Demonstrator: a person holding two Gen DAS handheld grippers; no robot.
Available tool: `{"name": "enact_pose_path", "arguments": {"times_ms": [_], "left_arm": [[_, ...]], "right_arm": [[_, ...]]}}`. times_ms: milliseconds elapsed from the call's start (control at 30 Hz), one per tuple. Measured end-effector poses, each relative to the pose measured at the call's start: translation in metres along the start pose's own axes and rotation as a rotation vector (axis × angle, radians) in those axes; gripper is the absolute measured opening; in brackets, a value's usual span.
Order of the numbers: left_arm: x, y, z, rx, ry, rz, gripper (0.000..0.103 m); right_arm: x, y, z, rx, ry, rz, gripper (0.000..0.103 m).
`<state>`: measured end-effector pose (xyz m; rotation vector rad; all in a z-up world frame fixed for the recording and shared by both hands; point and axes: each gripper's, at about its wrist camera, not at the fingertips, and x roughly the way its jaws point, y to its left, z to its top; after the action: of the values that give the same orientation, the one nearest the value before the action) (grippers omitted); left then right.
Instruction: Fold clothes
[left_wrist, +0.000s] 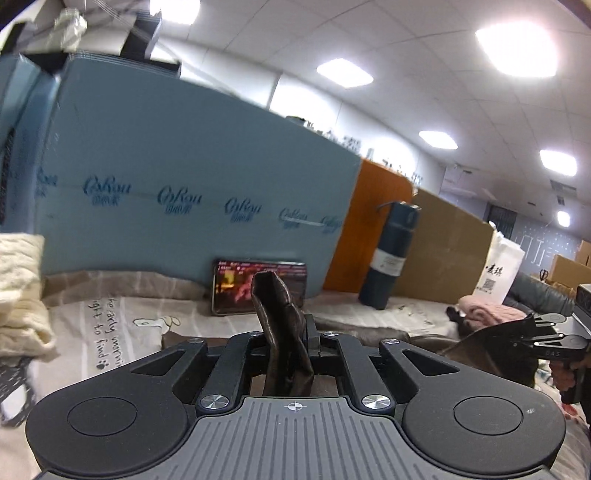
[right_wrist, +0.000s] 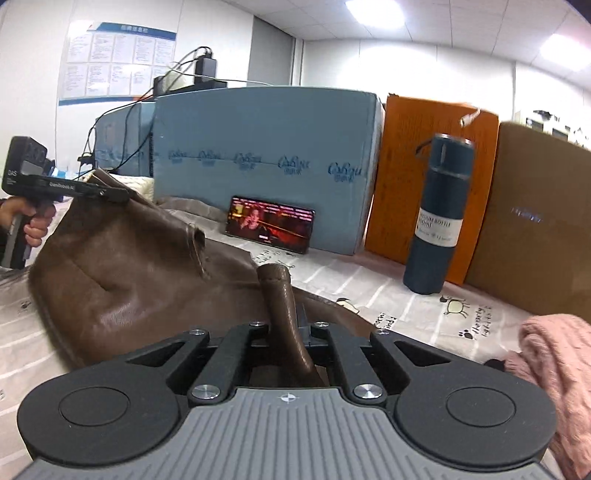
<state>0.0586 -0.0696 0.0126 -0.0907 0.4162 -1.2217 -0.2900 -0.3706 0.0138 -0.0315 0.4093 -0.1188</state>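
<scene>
Both tools, left tool (left_wrist: 291, 332) and right tool (right_wrist: 291, 325), pinch the brown garment (right_wrist: 122, 273).

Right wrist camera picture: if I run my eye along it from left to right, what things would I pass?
The other hand-held gripper pinching the brown leather garment → phone playing a video → dark blue vacuum bottle → pink knitted garment.

bright ceiling panels (left_wrist: 516, 50) glare overhead; fisheye bends edges, left view slightly blurred.
</scene>
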Motion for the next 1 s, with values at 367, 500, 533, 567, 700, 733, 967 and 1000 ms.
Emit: {"name": "enact_pose_path", "arguments": {"times_ms": [367, 500, 533, 567, 700, 733, 967, 1000], "left_arm": [[0.052, 0.041, -0.006, -0.086, 0.152, 0.000, 0.014], [0.055, 0.057, -0.010, -0.153, 0.188, -0.023, 0.024], [0.053, 0.061, -0.011, -0.172, 0.182, -0.032, 0.029], [0.051, 0.063, -0.011, -0.188, 0.178, -0.042, 0.034], [0.038, 0.066, -0.011, -0.215, 0.175, -0.091, 0.074], [0.033, 0.064, -0.010, -0.207, 0.167, -0.097, 0.075], [0.027, 0.043, -0.012, -0.114, 0.185, 0.024, 0.062], [0.029, 0.038, -0.012, -0.081, 0.196, 0.058, 0.035]], "right_arm": [[0.036, -0.034, -0.012, 0.098, 0.038, -0.028, 0.004], [0.042, -0.037, -0.016, 0.108, 0.062, -0.043, 0.008], [0.043, -0.038, -0.017, 0.118, 0.063, -0.046, 0.011], [0.043, -0.039, -0.018, 0.128, 0.063, -0.048, 0.013], [0.034, -0.043, -0.019, 0.227, 0.017, -0.100, 0.044], [0.032, -0.043, -0.019, 0.255, 0.010, -0.117, 0.052], [0.015, -0.045, -0.021, 0.456, -0.023, -0.208, 0.056], [0.013, -0.045, -0.021, 0.482, -0.024, -0.224, 0.052]]}}
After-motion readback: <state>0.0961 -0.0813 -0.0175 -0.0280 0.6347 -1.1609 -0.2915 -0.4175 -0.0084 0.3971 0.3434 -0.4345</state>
